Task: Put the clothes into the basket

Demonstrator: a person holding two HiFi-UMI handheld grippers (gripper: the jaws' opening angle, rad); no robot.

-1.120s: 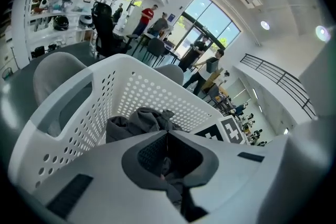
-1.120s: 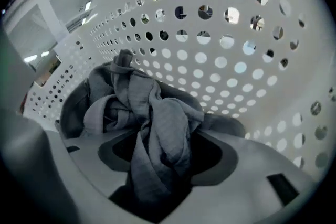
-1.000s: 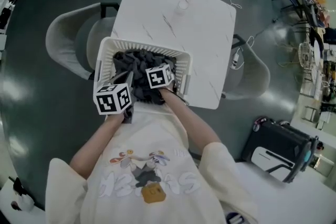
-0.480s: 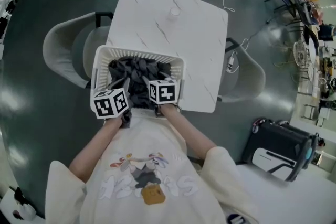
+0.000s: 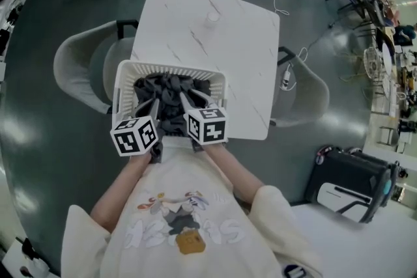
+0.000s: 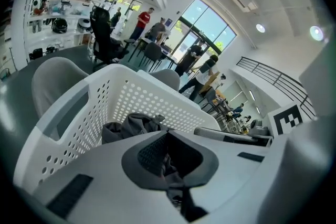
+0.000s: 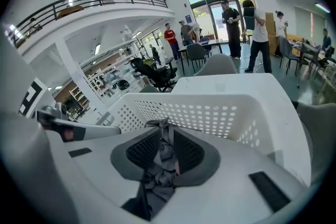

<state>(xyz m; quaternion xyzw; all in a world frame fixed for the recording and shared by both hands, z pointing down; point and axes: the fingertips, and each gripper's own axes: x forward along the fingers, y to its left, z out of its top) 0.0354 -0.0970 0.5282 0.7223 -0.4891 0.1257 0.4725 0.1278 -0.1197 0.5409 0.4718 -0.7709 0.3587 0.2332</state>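
A white perforated basket stands on the near part of the table and holds a heap of dark grey clothes. Both grippers reach over its near rim into the heap. My left gripper is shut, with dark fabric caught between its pads. My right gripper is closing, and a twisted strip of grey cloth is pinched between its pads. In the left gripper view more clothes lie against the basket wall. The right gripper view shows the basket's far wall.
The basket rests on a white marble table with a small cup at its far side. Grey chairs stand around it. A black case sits on the floor to the right. People stand far off in the hall.
The right gripper's jaws have closed on a piece of the grey clothes, and it has drawn back toward the basket's near rim. The left gripper stays shut and has shifted back slightly.
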